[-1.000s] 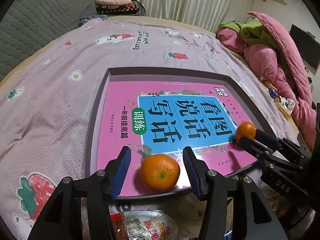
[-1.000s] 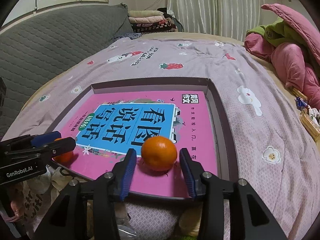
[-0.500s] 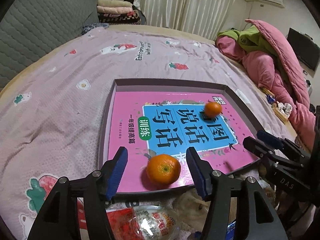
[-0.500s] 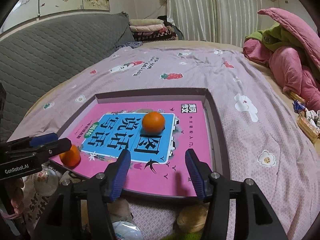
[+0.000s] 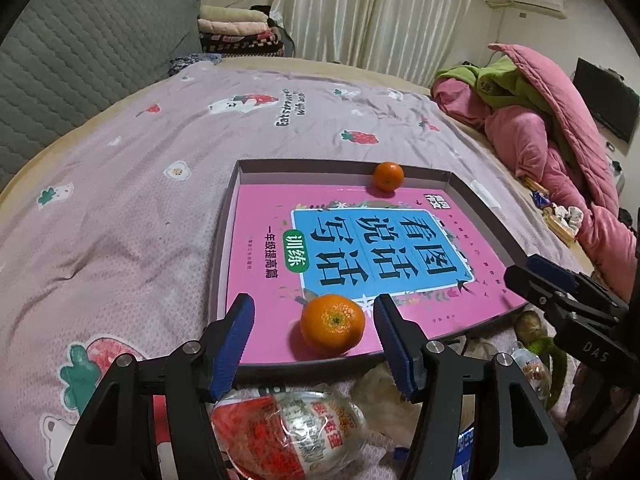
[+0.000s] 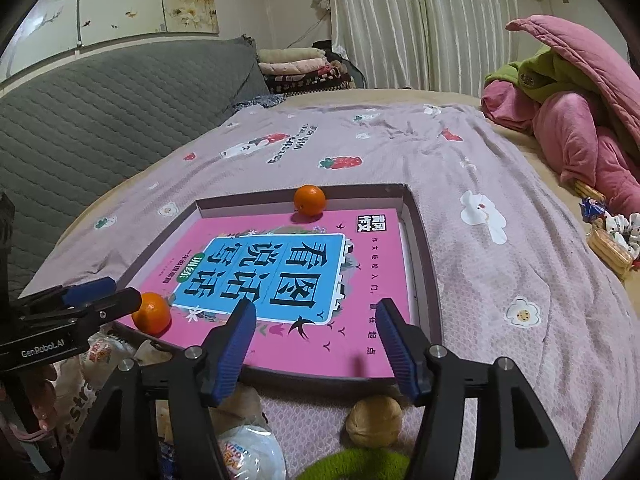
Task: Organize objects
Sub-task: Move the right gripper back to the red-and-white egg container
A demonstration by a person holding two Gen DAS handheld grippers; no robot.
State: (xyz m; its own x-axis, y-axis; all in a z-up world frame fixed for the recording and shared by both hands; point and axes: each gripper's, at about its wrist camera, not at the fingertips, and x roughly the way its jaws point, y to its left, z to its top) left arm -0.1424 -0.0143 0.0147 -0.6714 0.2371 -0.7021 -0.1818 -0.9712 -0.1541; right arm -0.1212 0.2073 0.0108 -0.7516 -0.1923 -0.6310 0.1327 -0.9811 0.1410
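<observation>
A shallow box lid lies on the bed with a pink book inside. One orange rests on the book's near edge, just ahead of my open left gripper and between its fingers. A second orange sits against the lid's far wall. My right gripper is open and empty over the book's near edge; it shows at the right of the left wrist view.
Below the lid's near edge lie a packaged snack, a walnut and a green object. A pink and green quilt pile is on the right. Snacks lie at the bed's right edge.
The second orange left my right gripper and rolled across the book to the lid's far wall. Both grippers pulled back toward me and stayed open.
</observation>
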